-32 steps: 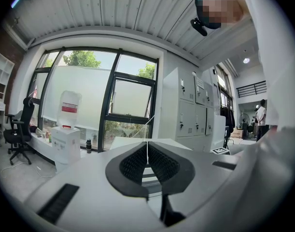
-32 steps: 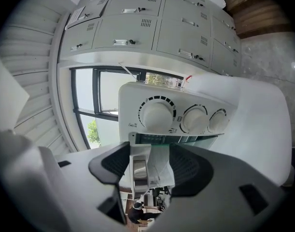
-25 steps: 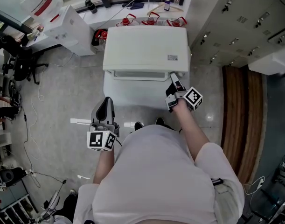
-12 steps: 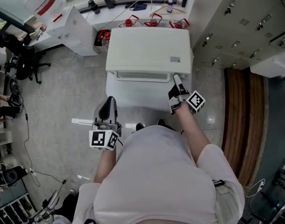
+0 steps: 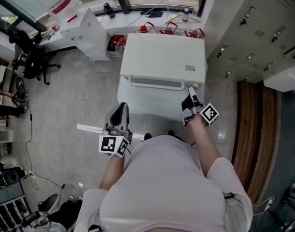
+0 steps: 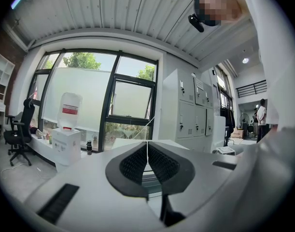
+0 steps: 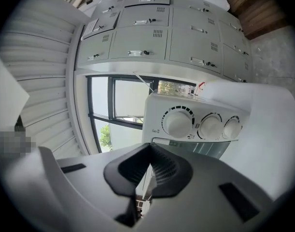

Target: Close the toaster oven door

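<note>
The white toaster oven (image 5: 161, 57) stands on a white cabinet (image 5: 147, 103), seen from above. In the right gripper view its front shows sideways, with three knobs (image 7: 178, 123) beside the glass door (image 7: 205, 148); I cannot tell whether the door is fully closed. My right gripper (image 5: 190, 93) is at the oven's front right corner. Its jaws have just been closing and the pads now meet (image 7: 149, 146) with nothing between them. My left gripper (image 5: 119, 112) hangs lower left, apart from the oven, shut and empty (image 6: 147, 144).
Grey lockers (image 5: 253, 28) line the right wall beside a wooden floor strip (image 5: 253, 129). Red-handled bottles (image 5: 169, 29) stand behind the oven. A water dispenser (image 5: 84, 25) and an office chair (image 5: 34, 62) are at the upper left.
The whole scene has slid right and down in the head view. Both grippers keep their places relative to the oven.
</note>
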The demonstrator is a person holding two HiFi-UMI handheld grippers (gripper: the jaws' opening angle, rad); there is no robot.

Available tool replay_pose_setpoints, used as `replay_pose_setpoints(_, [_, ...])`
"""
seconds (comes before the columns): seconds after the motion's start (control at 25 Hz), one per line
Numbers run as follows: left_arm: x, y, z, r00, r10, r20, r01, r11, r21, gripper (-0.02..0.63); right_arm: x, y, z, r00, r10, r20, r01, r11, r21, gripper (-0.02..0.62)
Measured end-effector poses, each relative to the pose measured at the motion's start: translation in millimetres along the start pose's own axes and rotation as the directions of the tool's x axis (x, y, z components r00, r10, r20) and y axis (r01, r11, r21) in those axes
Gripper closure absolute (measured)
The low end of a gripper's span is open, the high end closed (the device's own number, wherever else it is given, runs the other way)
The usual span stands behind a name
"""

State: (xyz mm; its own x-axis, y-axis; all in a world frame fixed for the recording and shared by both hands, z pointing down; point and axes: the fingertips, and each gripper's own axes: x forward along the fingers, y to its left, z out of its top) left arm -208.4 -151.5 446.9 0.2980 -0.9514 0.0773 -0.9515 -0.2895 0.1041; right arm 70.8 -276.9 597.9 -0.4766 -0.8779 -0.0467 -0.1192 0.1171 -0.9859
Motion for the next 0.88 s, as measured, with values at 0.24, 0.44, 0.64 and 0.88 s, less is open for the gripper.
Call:
replay_pose_setpoints(0.24, [-11.5, -1.1, 0.4, 1.000, 0.000, 0.007, 0.000, 1.000, -0.006, 0.584, -6.0, 15.5, -5.2, 1.000, 0.021, -0.004, -0.021, 1.000, -0.021, 0.600])
replay_pose_setpoints(0.44, [-21.0, -5.1, 1.9, 1.000, -0.003, 0.016, 0.003, 1.000, -0.007, 0.584, -13.6, 19.6, -10.7, 0.999, 0.003, -0.039, -0.007, 0.995, -0.096, 0.600])
replay_pose_setpoints(0.64, [-34.1, -6.4, -1.5, 1.000, 0.005, 0.012, -0.004, 1.000, -0.017, 0.584, -21.4, 31.2, -21.7, 0.996, -0.010, -0.084, -0.006, 0.983, -0.182, 0.600])
replay_pose_setpoints(0.88, [-44.7, -9.6, -6.0, 1.000, 0.004, 0.014, -0.003, 1.000, -0.025, 0.584, -26.5, 55.4, -38.8, 0.986, -0.033, -0.163, -0.032, 0.923, -0.383, 0.598])
